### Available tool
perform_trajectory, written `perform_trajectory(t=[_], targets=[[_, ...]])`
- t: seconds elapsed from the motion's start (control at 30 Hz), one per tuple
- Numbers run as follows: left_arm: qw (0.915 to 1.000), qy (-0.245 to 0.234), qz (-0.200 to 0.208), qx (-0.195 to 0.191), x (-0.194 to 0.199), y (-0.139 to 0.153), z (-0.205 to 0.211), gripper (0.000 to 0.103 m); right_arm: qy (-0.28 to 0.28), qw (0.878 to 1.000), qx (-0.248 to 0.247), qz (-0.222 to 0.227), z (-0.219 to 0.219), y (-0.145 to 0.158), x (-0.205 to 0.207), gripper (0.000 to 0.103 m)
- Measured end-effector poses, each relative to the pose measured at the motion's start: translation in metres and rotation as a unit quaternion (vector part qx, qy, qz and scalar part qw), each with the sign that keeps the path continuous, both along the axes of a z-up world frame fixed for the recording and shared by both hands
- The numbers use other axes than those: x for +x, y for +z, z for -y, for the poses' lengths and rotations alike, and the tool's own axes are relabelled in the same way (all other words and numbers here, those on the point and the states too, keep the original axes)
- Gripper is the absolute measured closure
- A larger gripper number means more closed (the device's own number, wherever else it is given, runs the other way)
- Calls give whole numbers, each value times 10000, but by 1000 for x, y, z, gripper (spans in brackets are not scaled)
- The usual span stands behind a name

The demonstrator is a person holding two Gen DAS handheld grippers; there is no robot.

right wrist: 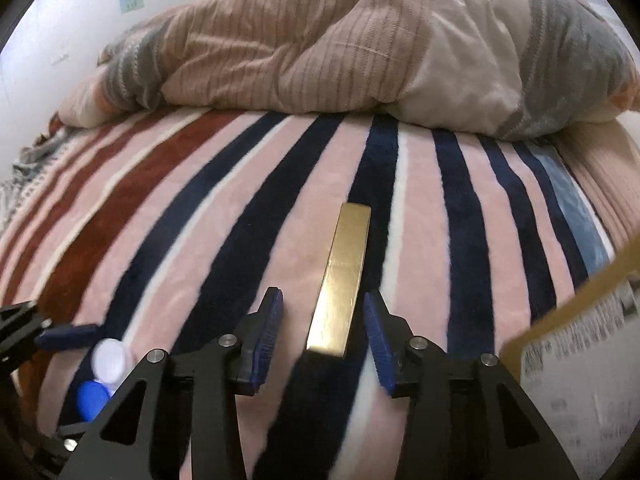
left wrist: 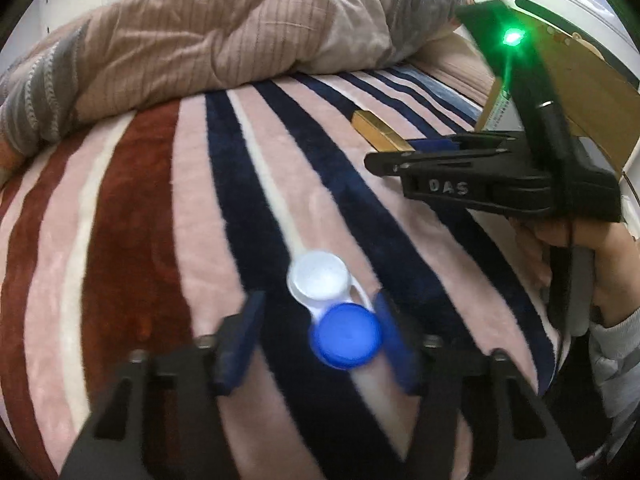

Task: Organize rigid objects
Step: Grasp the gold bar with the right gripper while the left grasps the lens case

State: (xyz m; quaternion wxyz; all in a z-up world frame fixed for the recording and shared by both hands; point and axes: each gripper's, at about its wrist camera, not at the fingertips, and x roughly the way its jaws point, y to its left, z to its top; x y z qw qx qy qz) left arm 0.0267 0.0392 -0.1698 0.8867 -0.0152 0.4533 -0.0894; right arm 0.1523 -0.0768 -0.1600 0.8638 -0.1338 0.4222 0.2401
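Observation:
A contact lens case (left wrist: 334,308) with one white cap and one blue cap lies on the striped blanket (left wrist: 160,240). My left gripper (left wrist: 320,334) is open, its blue pads on either side of the blue cap. The case also shows at the lower left of the right wrist view (right wrist: 102,376). A long gold box (right wrist: 340,280) lies on the blanket. My right gripper (right wrist: 324,320) is open with the near end of the gold box between its pads. In the left wrist view the right gripper (left wrist: 400,158) appears from the side next to the gold box (left wrist: 378,130).
A rumpled pink and grey duvet (right wrist: 360,40) is piled across the back of the bed. A cardboard box (right wrist: 580,360) with a printed label stands at the right edge, close to my right gripper. A white wall (right wrist: 60,20) is at the left.

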Motion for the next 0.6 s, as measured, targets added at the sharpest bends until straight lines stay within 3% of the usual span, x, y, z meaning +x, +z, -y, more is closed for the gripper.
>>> perform_trajectory(t=[0.03, 0.07, 0.13, 0.33, 0.6], targets=[[10000, 31, 24, 10, -1, 0, -4, 74, -8, 10000, -58, 20, -2, -2, 1, 74], [10000, 49, 45, 12, -2, 0, -8, 75, -28, 9999, -110, 54, -3, -1, 0, 83], [10000, 15, 53, -53, -3, 1, -12, 75, 34, 9999, -136, 93, -1, 2, -6, 89], [9999, 70, 29, -71, -4, 2, -14, 74, 401, 9990, -189, 11, 21, 7, -46, 89], [9998, 143, 121, 100, -1, -1, -7, 74, 515, 9981, -249, 227, 12, 1, -45, 89]])
